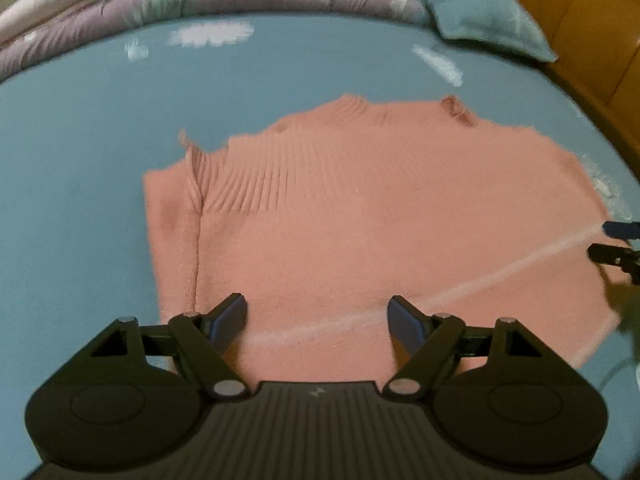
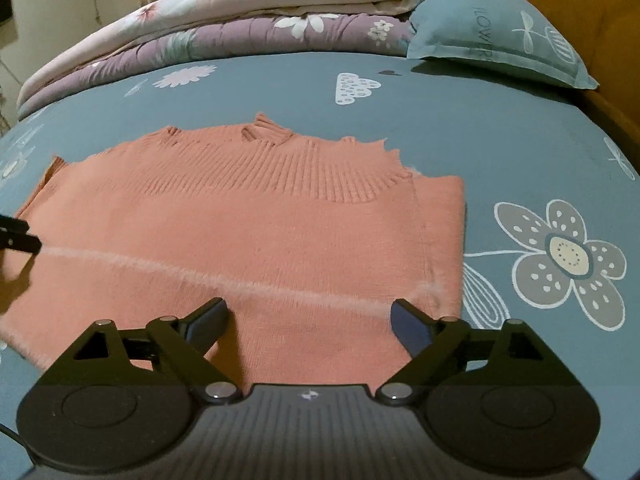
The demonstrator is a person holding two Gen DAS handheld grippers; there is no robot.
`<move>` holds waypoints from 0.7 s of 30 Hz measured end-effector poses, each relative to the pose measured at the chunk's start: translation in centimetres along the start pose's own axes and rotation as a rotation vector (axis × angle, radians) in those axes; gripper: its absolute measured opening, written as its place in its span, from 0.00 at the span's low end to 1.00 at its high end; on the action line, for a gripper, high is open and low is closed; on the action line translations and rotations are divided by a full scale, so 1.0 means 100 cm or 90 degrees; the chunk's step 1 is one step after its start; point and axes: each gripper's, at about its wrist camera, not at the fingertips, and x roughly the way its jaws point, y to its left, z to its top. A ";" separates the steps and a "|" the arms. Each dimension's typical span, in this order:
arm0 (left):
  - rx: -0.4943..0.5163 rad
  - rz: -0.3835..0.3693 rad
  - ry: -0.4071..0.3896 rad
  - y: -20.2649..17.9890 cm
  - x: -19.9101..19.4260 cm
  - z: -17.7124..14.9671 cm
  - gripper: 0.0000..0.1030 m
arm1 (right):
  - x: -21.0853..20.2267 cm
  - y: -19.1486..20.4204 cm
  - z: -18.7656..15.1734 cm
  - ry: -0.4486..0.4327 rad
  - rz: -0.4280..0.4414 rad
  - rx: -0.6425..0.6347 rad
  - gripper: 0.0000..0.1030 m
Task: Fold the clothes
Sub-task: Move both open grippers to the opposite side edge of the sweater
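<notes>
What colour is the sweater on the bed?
Salmon pink, with one pale stripe across it; the sweater shows best in the right wrist view.

The sweater (image 2: 248,240) is a salmon-pink knit, fuzzy and matt, ribbed in fine vertical ridges across its yoke and plain-knit lower down, with a paler, brushed-looking stripe (image 2: 224,284) running across it. The bed sheet (image 2: 460,128) beneath is smooth, matt woven cloth, blue-grey with flat printed flowers. The pillow (image 2: 500,40) is covered in the same kind of cloth. The folded quilts (image 2: 240,28) look soft, padded and matt. The headboard (image 1: 580,12) is glossy varnished wood. Both the left gripper (image 1: 318,314) and right gripper (image 2: 308,316) are matt black plastic, ribbed on the body, with shiny metal pivot pins and bluish, smooth pads (image 2: 408,326).
</notes>
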 end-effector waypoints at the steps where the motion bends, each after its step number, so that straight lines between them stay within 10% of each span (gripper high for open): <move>1: 0.025 0.007 0.000 -0.006 -0.007 -0.001 0.76 | -0.005 0.001 0.001 0.001 -0.002 -0.008 0.89; 10: 0.364 0.009 0.026 -0.094 -0.050 -0.039 0.83 | -0.043 0.042 -0.010 0.025 -0.015 -0.194 0.90; 17: 0.373 0.003 0.034 -0.123 -0.053 -0.054 0.83 | -0.055 0.065 -0.023 0.020 0.099 -0.155 0.91; 21: 0.397 0.025 0.037 -0.133 -0.044 -0.063 0.83 | -0.045 0.083 -0.029 0.023 0.070 -0.193 0.91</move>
